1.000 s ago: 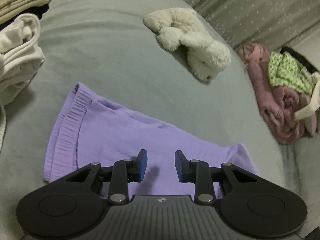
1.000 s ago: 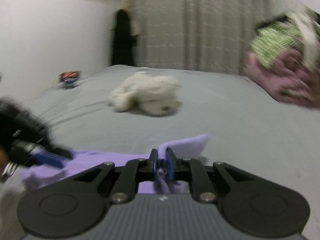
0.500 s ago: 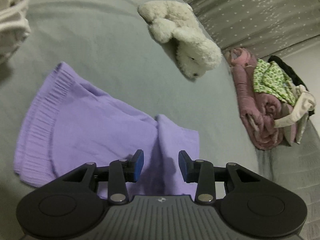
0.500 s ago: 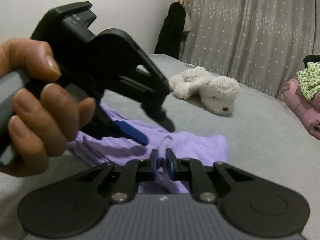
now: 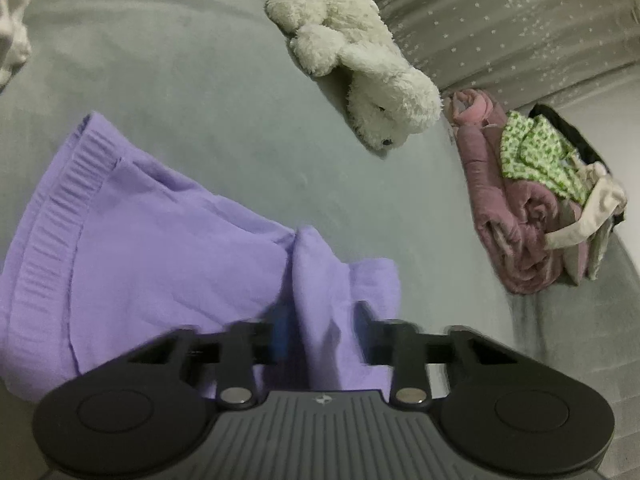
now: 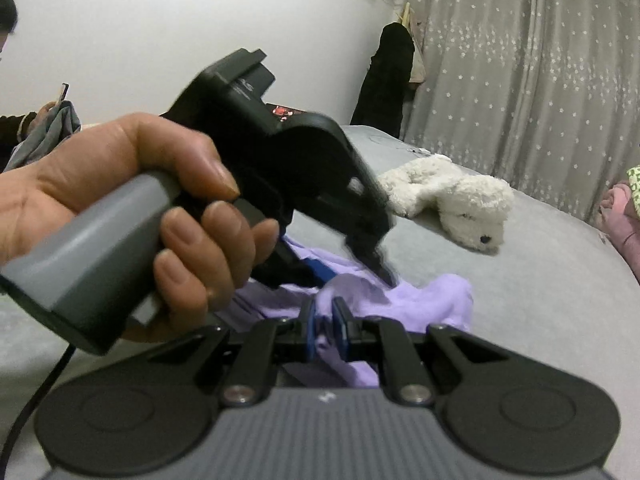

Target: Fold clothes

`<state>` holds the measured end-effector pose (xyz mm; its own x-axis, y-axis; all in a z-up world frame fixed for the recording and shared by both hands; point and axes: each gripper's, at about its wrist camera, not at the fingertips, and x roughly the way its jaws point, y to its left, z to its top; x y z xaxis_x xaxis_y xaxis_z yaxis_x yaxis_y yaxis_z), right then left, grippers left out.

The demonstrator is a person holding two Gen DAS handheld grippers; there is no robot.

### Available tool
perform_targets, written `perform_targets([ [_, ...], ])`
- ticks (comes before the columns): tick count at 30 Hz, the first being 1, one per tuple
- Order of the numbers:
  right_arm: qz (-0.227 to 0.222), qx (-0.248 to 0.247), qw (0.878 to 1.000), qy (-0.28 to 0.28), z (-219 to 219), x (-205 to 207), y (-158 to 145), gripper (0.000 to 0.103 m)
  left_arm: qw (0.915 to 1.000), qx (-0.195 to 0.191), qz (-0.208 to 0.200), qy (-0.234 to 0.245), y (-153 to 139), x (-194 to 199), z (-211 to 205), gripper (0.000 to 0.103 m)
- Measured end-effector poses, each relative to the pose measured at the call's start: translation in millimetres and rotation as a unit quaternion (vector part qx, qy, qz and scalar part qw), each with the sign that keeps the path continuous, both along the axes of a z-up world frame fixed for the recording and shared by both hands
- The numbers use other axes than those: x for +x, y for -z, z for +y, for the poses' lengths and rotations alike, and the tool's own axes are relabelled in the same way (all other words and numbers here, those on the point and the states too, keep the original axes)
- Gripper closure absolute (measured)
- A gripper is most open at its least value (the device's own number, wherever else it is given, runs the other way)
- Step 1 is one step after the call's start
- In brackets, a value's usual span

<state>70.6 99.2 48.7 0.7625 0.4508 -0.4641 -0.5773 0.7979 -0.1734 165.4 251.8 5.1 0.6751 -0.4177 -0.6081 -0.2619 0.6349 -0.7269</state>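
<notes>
A purple knit garment [image 5: 160, 248] lies on the grey bed, its ribbed hem at the left. A raised fold of it [image 5: 320, 280] runs up between the fingers of my left gripper [image 5: 320, 336], which stands open and blurred. In the right wrist view my right gripper [image 6: 324, 328] is shut on the purple garment [image 6: 432, 300], pinching a bunched edge. The left gripper [image 6: 352, 264], held by a hand [image 6: 140, 192], points down onto the same cloth just ahead of my right fingers.
A white plush dog [image 5: 360, 68] lies on the grey bed [image 5: 180, 92] beyond the garment. A pile of pink and green clothes [image 5: 532, 200] sits at the right. Pale clothes [image 5: 12, 40] show at the left edge. A starred curtain [image 6: 520, 60] hangs behind.
My right gripper carried the garment's right end leftwards, folding it over. The left gripper came down so that the raised fold now sits between its fingers.
</notes>
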Motion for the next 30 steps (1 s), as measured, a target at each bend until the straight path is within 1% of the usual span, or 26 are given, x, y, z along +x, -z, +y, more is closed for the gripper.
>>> perform_targets([
  [2,0.001,0.0,1.0,0.006,1.1,1.0,0.3,0.092,0.9999,0.012,-0.006,-0.008,-2.5,-1.2,2.1,0.097],
  [4,0.001,0.004,1.0,0.01,2.6,0.8,-0.7,0.092,0.9995,0.017,-0.025,-0.006,-8.5,-3.2,3.1,0.098],
  [6,-0.001,0.01,1.0,0.013,5.0,-0.8,-3.5,0.092,0.9986,0.034,-0.04,-0.003,-16.0,-4.6,2.5,0.1],
  [8,-0.002,0.017,1.0,0.014,7.8,-1.4,-6.1,0.092,0.9977,0.049,-0.046,-0.007,-21.2,-5.9,5.6,0.1],
  [11,-0.003,0.023,1.0,0.018,13.8,-2.1,-8.9,0.092,0.9963,0.061,-0.055,-0.023,-26.3,-10.0,18.3,0.1],
  [13,-0.001,0.027,0.999,0.019,19.7,-3.7,-10.5,0.092,0.9957,0.061,-0.063,-0.03,-27.1,-13.3,28.1,0.1],
  [17,0.004,0.035,0.999,0.014,34.8,-6.2,-10.8,0.092,0.9944,0.073,-0.069,-0.035,-28.6,-18.6,40.2,0.1],
  [22,0.014,0.046,0.999,0.005,49.1,-6.0,-6.7,0.092,0.992,0.096,-0.074,-0.035,-31.6,-26.9,50.7,0.101],
  [30,0.016,0.046,0.999,-0.016,65.6,-7.0,-4.8,0.092,0.9869,0.134,-0.078,-0.045,-36.3,-37.3,62.5,0.101],
])
